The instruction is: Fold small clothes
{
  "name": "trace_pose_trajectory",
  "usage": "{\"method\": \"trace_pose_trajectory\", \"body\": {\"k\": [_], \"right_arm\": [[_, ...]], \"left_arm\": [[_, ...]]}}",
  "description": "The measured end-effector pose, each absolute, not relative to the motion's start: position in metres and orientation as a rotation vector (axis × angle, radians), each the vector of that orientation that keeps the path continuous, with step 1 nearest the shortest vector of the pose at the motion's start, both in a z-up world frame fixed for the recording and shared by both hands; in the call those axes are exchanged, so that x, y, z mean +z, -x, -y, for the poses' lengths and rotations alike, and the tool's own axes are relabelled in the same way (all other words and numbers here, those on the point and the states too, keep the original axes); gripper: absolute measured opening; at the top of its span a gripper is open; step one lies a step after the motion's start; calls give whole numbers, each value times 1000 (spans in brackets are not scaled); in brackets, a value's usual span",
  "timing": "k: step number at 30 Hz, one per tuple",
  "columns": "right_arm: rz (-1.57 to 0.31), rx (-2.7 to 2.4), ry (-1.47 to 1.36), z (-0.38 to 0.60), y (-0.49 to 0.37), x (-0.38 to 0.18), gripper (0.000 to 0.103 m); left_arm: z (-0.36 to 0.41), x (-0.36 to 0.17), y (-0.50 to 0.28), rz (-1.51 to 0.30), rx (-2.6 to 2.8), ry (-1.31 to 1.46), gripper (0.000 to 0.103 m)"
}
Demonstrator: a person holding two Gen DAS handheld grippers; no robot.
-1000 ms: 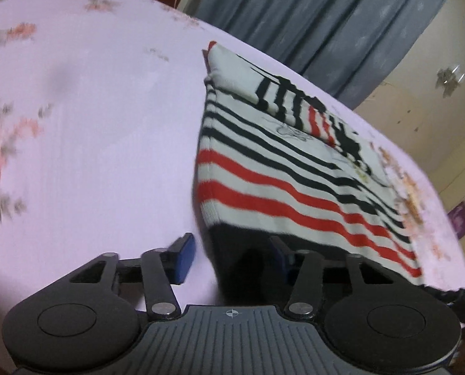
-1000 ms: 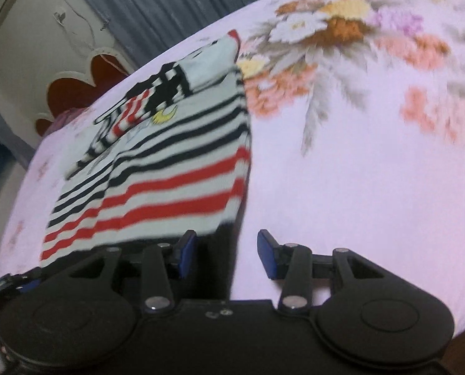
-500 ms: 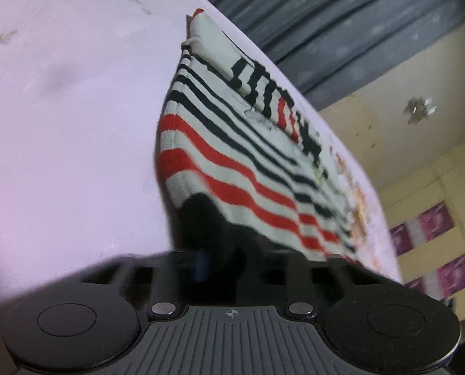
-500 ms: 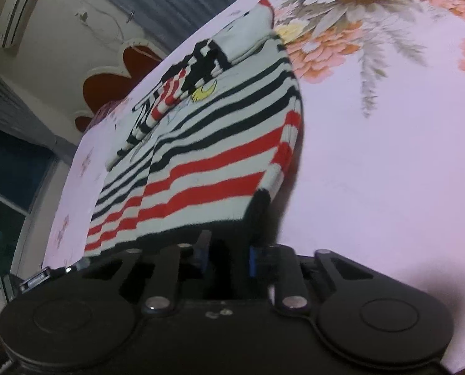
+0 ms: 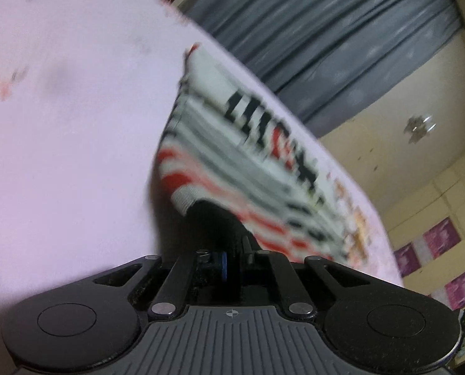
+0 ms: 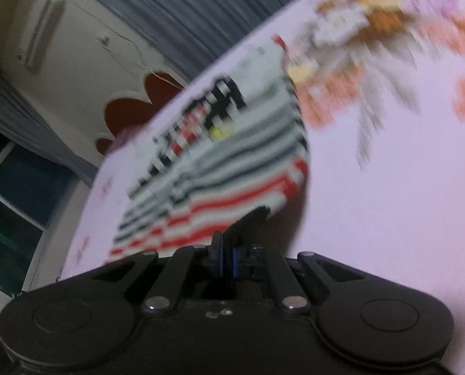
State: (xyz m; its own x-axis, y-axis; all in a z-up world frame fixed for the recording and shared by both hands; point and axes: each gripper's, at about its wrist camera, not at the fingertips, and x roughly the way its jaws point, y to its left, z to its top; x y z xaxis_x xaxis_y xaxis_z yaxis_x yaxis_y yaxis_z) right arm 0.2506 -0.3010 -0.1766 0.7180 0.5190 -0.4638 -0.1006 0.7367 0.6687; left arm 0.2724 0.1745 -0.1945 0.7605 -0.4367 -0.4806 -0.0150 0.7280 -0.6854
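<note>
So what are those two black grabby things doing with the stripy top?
A person is folding a small knitted top with red, black and white stripes on a pink flowered bedsheet. The left gripper and the right gripper are each shut on its dark bottom hem, one at each corner. The hem is lifted off the sheet; the far end rests on it.

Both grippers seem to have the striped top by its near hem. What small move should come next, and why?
Probably carry the hem forward, toward the far neckline. The left gripper and right gripper are each shut on the black hem of the striped top, whose near edge is raised off the pink bedsheet while its far end lies flat.
</note>
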Motion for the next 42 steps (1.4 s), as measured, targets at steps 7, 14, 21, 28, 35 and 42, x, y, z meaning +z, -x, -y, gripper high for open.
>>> {"method": "trace_pose_trajectory", "body": {"k": [7,14,21,28,35,42], "right_arm": [[-563,353,-678,307,-319,-123,5],[-580,297,-670,303,-431,-97,5],[-658,241,-740,304,-528,-125,6],[-753,211,-796,305,-588,-166,10],[-594,152,-793,305,-615,-158,71],[-554,168,-594,309,-590,-139,61]], "left_arm": [[-183,-147,-351,-556,-285,764,6],[-177,-135,-481,-601,-271,767,6],[-173,-152,-584,-695,-259,714,6],[-170,-183,-633,-734,-308,750,6],[-174,-181,-648,-571,-304,838,75],[-168,-166,-654,-651,-282,495,69]]}}
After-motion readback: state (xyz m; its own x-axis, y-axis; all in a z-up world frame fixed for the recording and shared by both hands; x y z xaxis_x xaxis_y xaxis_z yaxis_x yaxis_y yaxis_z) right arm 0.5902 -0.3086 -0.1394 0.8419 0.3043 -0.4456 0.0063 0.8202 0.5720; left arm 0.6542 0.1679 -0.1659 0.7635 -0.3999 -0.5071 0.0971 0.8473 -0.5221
